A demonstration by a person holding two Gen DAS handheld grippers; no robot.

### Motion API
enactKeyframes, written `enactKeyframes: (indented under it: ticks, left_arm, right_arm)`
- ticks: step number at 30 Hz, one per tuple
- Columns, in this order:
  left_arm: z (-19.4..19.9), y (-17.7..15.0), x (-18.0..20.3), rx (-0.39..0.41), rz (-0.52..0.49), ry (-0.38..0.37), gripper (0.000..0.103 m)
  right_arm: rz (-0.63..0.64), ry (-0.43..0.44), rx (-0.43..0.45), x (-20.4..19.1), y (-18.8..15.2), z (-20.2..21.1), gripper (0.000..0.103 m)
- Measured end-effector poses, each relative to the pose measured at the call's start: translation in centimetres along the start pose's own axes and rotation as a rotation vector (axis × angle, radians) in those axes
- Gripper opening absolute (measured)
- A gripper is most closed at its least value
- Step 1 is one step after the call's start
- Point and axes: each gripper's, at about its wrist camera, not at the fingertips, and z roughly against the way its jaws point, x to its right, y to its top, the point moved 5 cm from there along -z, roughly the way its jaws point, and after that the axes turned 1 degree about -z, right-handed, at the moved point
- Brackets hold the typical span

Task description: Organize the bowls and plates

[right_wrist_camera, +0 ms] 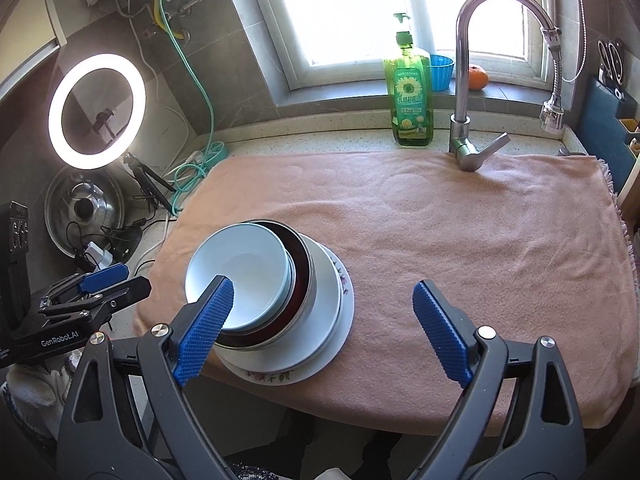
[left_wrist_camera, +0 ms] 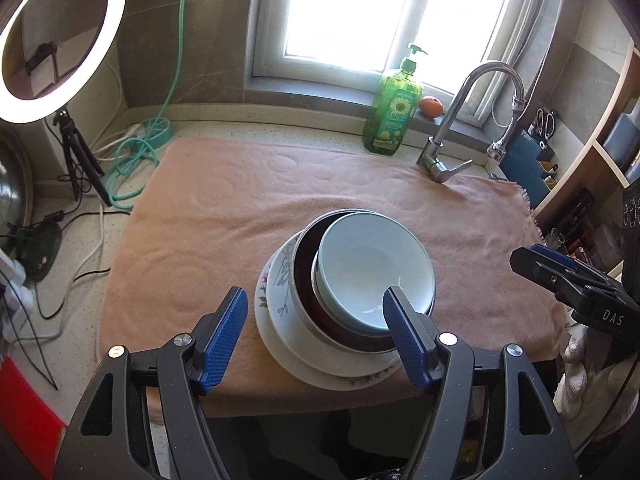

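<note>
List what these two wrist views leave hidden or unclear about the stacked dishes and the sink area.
- Left wrist view: near rim of the pale blue bowl, behind a gripper finger.
- Both views: how many plates lie under the dark metal bowl; the stack covers them.
- Both views: the sink basin, under the pink towel.
- Right wrist view: the soap bottle label, too small.

Pink towel [right_wrist_camera: 460, 248] spread over the counter. Green soap bottle [right_wrist_camera: 411, 96] upright by the windowsill, beside a chrome faucet [right_wrist_camera: 466, 80]. Orange fruit [right_wrist_camera: 477, 77] and blue cup [right_wrist_camera: 442, 72] on the sill. Lit ring light [right_wrist_camera: 96, 110] at left, steel lid [right_wrist_camera: 82, 216] below it, teal hose [left_wrist_camera: 136, 160] coiled nearby.
</note>
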Motion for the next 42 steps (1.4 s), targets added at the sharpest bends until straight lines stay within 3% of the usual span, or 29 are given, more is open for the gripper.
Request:
enactKeyframes:
  ticks: [42]
  left_arm:
    - [0.4,0.7,0.4,0.025,-0.032,0.054,0.070]
  right_arm:
    - [-0.032,0.010,-0.029,0.4,-0.3,-1.2,0.093]
